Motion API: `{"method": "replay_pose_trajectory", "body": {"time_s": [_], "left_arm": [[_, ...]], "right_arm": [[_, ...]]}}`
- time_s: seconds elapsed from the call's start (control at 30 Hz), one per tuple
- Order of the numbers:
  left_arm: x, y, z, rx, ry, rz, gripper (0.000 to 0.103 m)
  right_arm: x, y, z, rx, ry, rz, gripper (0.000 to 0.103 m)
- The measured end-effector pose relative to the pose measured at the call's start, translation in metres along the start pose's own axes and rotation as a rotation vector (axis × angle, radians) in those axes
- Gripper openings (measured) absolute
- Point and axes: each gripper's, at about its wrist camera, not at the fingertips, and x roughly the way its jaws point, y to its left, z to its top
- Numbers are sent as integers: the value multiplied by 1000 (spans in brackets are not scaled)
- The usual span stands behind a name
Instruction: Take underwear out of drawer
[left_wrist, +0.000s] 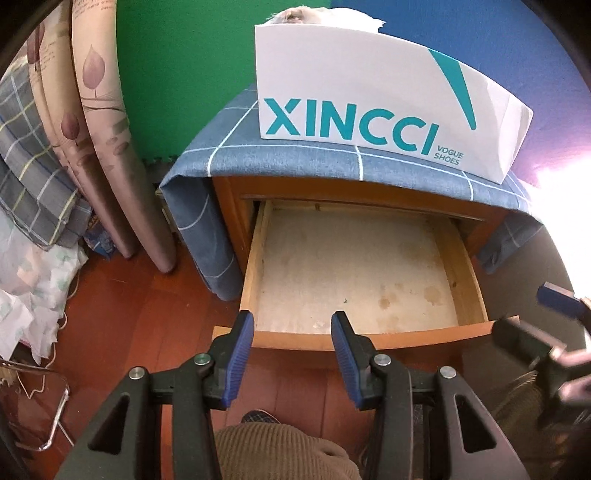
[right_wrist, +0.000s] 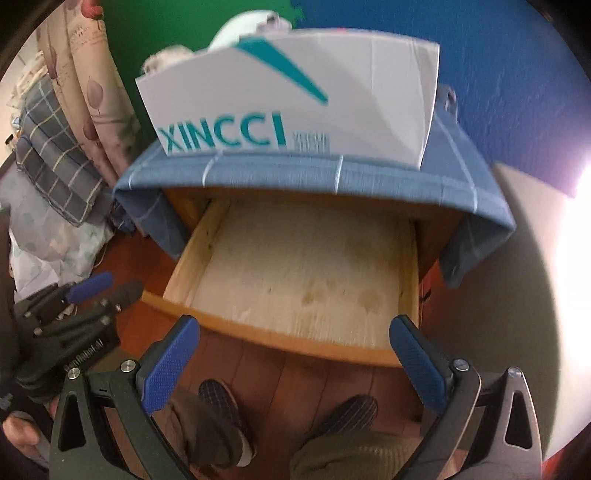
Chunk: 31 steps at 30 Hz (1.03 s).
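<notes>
Underwear not visible: drawer (left_wrist: 354, 258) pulled out, bare bottom showing in both views. Left gripper (left_wrist: 291, 349) fingers part-open, grasping nothing; right gripper (right_wrist: 295, 354) fingers spread wide, released. Removal step looks finished. Next likely: shut drawer via front panel.

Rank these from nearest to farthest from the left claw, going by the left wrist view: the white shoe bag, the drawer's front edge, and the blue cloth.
1. Drawer's front edge, right at the tips of the left claw.
2. Blue cloth, over the cabinet top, beyond the open drawer.
3. White shoe bag, standing on the cloth, farther back.
</notes>
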Motion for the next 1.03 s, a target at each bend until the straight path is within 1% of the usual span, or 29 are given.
{"method": "replay_pose_trajectory", "body": {"time_s": [0.1, 0.13, 0.3, 0.4, 0.53, 0.73, 0.93, 1.03], "left_arm": [[0, -6, -1, 24, -7, 52, 44], [0, -7, -2, 28, -4, 59, 44], [4, -9, -3, 31, 12, 66, 44], [6, -13, -5, 49, 15, 73, 44], [8, -14, -6, 60, 20, 61, 44], [11, -16, -8, 69, 28, 62, 44], [13, -20, -8, 84, 27, 70, 44], [14, -21, -9, 95, 31, 59, 44]], "right_arm": [[9, 3, -9, -9, 28, -4, 102], [12, 4, -11, -7, 34, -3, 102], [22, 4, -20, 14, 65, 2, 102], [28, 5, -23, 15, 85, -7, 102], [34, 3, -27, 25, 105, -7, 102], [39, 2, -30, 31, 116, -9, 102], [40, 5, -31, 9, 119, -6, 102], [40, 4, -32, 14, 118, -7, 102]]}}
